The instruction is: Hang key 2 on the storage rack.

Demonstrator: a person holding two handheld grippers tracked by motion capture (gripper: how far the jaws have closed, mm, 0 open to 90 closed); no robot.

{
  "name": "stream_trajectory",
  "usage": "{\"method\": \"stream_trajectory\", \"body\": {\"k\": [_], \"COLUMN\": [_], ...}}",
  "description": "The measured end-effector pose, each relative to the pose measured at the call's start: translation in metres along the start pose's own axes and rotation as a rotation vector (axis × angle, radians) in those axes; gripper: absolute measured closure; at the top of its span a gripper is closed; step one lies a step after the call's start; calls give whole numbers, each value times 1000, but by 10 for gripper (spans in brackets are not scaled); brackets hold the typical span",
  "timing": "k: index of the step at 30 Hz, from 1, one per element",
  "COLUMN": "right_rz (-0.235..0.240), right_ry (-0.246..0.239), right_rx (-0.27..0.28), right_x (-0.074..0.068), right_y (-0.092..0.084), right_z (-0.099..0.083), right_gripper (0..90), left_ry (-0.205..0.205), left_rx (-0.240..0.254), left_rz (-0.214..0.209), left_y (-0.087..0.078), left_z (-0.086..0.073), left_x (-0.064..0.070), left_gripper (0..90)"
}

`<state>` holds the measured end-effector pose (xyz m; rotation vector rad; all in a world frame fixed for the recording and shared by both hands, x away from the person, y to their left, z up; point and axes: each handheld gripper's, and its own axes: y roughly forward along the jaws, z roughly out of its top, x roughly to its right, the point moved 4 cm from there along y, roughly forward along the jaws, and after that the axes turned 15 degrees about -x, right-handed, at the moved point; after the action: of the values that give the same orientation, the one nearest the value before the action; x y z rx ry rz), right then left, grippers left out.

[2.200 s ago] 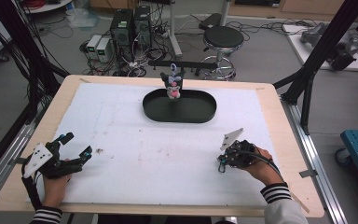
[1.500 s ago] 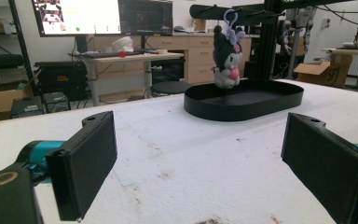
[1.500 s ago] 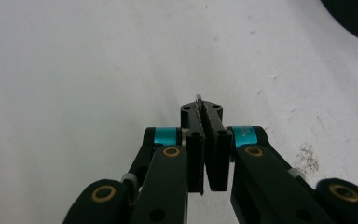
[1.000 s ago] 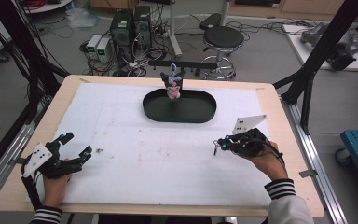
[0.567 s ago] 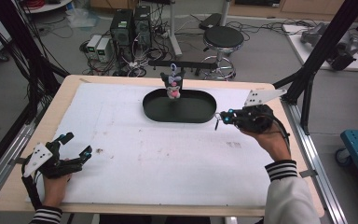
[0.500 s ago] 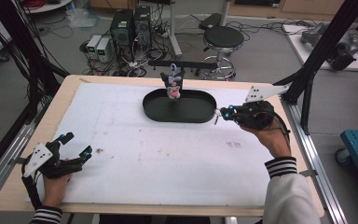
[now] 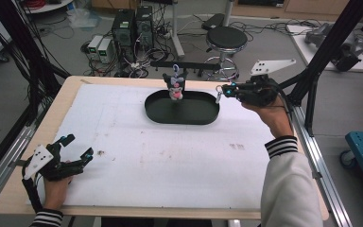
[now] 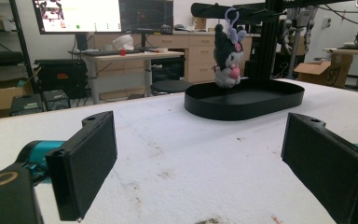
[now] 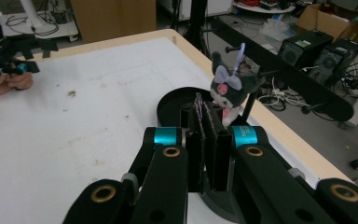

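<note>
Looking down from the high view, a white-covered table (image 7: pixel 170 156) is seen with a black oval tray (image 7: pixel 182 108) at upper centre. A small plush keychain toy (image 7: pixel 174 86) hangs from a black horizontal bar (image 7: pixel 184 65) above the tray's far rim. At right of centre the right gripper (image 7: pixel 223 90) is held level in the air beside the tray's right end, and a small silvery item (image 7: pixel 218 97), too small to identify, dangles at its tips. At lower left the left gripper (image 7: pixel 78 150) is rested on the table, well apart from the tray, its jaws spread. Computer towers (image 7: pixel 132 28) and a round stool (image 7: pixel 224 39) are seen on the floor beyond the table.

In the left gripper view, the left gripper (image 8: pixel 200 158) is seen released, two black pads wide apart with bare table between them. The tray (image 8: pixel 244 99) and the hanging toy (image 8: pixel 227 58) lie ahead at upper right of centre; desks and a monitor (image 8: pixel 100 16) fill the background.

In the right gripper view, the right gripper (image 9: pixel 208 135) is clenched, and a thin purple-edged sliver is pinched between the pads; what it is cannot be told. The tray (image 9: pixel 172 107) is partly hidden behind the jaws, the toy (image 9: pixel 228 88) just beyond them. The other hand (image 9: pixel 4 81) is seen at upper left.
</note>
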<state>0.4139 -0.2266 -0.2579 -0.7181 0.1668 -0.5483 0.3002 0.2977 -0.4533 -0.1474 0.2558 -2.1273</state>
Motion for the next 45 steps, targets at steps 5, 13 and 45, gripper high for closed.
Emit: {"method": "stream_trajectory", "body": {"k": [5,13,45], "right_rz": [-13,-16,-35], "right_ry": [11,37,27], "right_rx": [-8,2,-152], "right_x": [12,28,74], "right_y": [2,5,45], "right_z": [9,22,59], "right_gripper": [884,884,883], "left_ry": [0,-3,-3], "left_rx": [-1,0,0], "left_rz": [0,0,0], "left_y": [0,0,1], "left_z": [0,0,0], "left_x": [0,0,0], "left_gripper": [107,107,107]}}
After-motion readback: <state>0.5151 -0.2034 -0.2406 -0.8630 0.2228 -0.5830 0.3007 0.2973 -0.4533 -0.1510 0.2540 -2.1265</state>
